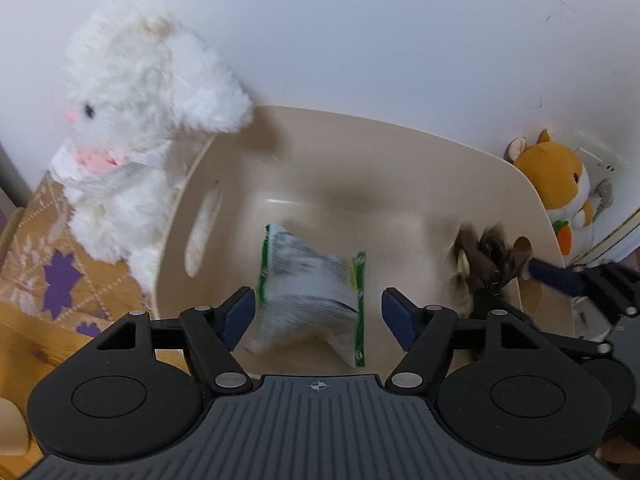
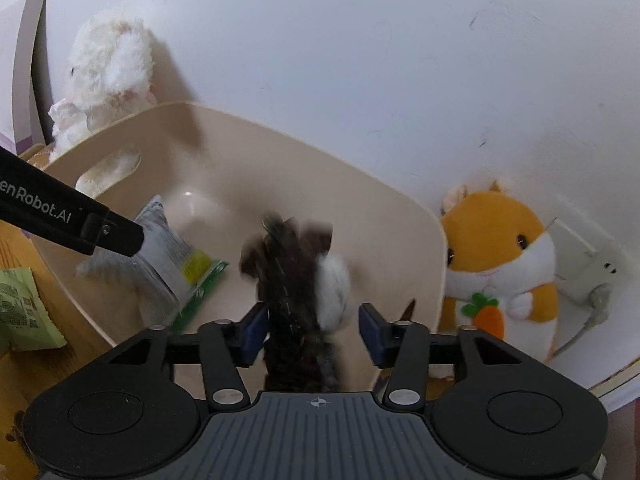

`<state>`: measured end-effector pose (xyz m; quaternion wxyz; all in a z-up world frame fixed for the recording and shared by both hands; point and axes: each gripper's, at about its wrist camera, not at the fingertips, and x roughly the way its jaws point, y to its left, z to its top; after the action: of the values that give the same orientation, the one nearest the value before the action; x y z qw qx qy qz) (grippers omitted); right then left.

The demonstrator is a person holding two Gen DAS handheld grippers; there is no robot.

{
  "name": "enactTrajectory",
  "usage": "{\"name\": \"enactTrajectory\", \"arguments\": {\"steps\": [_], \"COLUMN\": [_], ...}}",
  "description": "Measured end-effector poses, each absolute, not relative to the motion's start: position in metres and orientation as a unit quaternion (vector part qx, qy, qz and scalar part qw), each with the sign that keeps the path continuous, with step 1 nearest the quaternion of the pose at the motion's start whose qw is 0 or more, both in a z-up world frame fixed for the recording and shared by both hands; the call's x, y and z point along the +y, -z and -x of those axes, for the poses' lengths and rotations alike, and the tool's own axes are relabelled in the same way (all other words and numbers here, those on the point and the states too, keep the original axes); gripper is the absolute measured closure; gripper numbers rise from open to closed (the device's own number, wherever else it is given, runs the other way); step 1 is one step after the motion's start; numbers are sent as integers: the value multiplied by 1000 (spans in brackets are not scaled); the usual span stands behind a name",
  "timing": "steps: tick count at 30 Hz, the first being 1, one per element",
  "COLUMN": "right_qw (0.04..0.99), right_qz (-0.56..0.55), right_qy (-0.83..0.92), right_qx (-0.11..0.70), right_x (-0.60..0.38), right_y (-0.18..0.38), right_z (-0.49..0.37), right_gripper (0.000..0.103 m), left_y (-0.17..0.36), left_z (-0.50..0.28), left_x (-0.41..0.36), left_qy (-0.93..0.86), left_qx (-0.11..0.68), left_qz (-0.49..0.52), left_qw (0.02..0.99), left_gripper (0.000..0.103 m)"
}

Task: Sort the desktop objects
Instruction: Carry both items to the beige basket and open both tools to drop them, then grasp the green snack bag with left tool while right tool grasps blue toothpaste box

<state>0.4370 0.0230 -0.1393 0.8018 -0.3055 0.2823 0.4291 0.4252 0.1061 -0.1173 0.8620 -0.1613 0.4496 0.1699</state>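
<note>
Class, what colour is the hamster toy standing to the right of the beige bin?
The hamster toy is orange with a white face and belly, and carries an orange carrot; the right wrist view shows it best.

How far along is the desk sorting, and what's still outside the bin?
Done: nothing looks settled in the beige bin yet. In hand: both items look released, blurred as if falling. The silver-green packet sits between the open left gripper fingers; the dark furry toy is by the open right gripper. Left: a green packet on the desk; the white plush and hamster plush stand outside.
</note>
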Motion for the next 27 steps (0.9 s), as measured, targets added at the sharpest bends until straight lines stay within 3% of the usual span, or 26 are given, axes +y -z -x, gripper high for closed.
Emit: {"name": "enactTrajectory", "arguments": {"steps": [2,7,11,17,27], "right_qw": [806,819,825,823,819], "right_qz": [304,293,284,297,307], "right_qy": [-430,-427,-425,-419,-401], "right_qx": [270,247,239,243,272], "right_x": [18,-1,-16,-46,-98], "right_y": [131,108,95,96,118], "right_z": [-433,-417,-404,-379,-348], "right_gripper": [33,24,6,0,0], "left_y": [113,96,81,80,104], "left_z": [-419,-407,-381,-344,-304], "left_x": [108,107,111,136,152], "left_qy": [-170,-165,-161,-160,-155], "left_qx": [446,431,423,438,494], "left_qz": [165,150,127,141,118], "left_qw": [863,874,883,873,847], "left_gripper": [31,30,27,27,24]}}
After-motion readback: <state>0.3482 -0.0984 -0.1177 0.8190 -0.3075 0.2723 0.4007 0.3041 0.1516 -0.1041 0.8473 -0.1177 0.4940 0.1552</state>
